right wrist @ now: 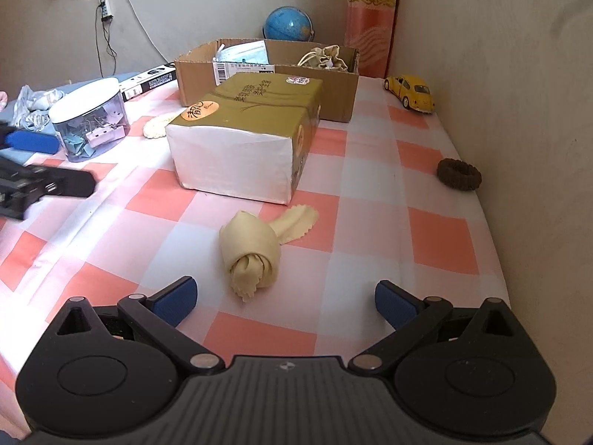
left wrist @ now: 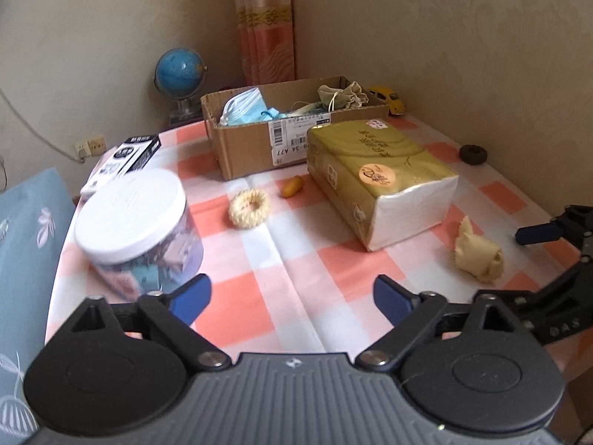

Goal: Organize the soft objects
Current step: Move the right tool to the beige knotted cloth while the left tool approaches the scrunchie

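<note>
The rolled cream cloth (right wrist: 252, 250) lies on the checked table (right wrist: 437, 230), just ahead of the right gripper (right wrist: 285, 298), whose jaws stand wide apart with nothing between them; the cloth's pinked tail points toward the tissue pack (right wrist: 244, 137) close behind it. In the left wrist view the same cloth (left wrist: 478, 250) sits off to the right, near the right gripper's blue fingertip (left wrist: 537, 233).

The left gripper (left wrist: 292, 296) hovers over bare tablecloth, jaws also apart and empty (no object touches either pad). Open cloth stretches ahead of it up to a cream scrunchie (left wrist: 249, 208) and a small orange piece (left wrist: 292, 187). A clear jar with a white lid (left wrist: 133, 218) stands close on its left, near the table's left edge.

Behind the tissue pack, a cardboard box (left wrist: 252, 148) holds face masks (left wrist: 246, 109) and a drawstring pouch (left wrist: 343, 94).

A brown scrunchie (right wrist: 459, 173) rests at the right edge, against the wall, and a yellow toy car (right wrist: 409, 92) sits further back along the same edge. A wide clear lane runs between the pack and that wall.
</note>
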